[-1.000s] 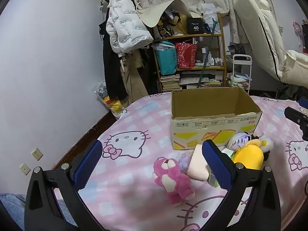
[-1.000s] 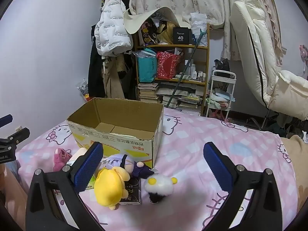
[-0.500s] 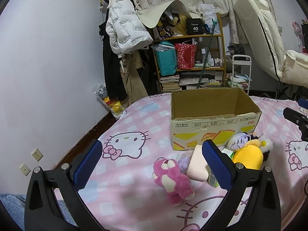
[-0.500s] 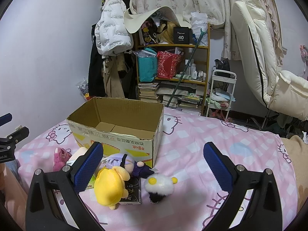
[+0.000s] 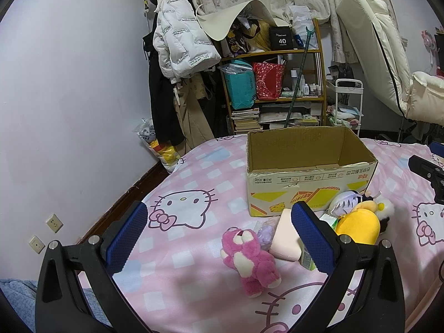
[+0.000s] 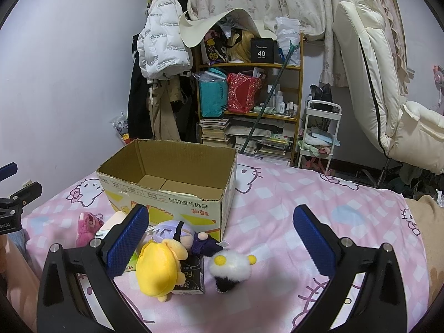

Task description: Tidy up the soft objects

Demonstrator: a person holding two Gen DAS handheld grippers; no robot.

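left gripper cut by frame edge; green packet half hidden behind blue pad

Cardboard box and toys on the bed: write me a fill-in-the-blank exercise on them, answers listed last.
1. The cardboard box holds ____ toys.
2. The toy lying between the left tool's fingers is a ____ bear.
3. The yellow plush lies partly on a ____ carton.
4. Both tools, the right tool included, are ____ and hold nothing.

Answers: no; pink; black; open
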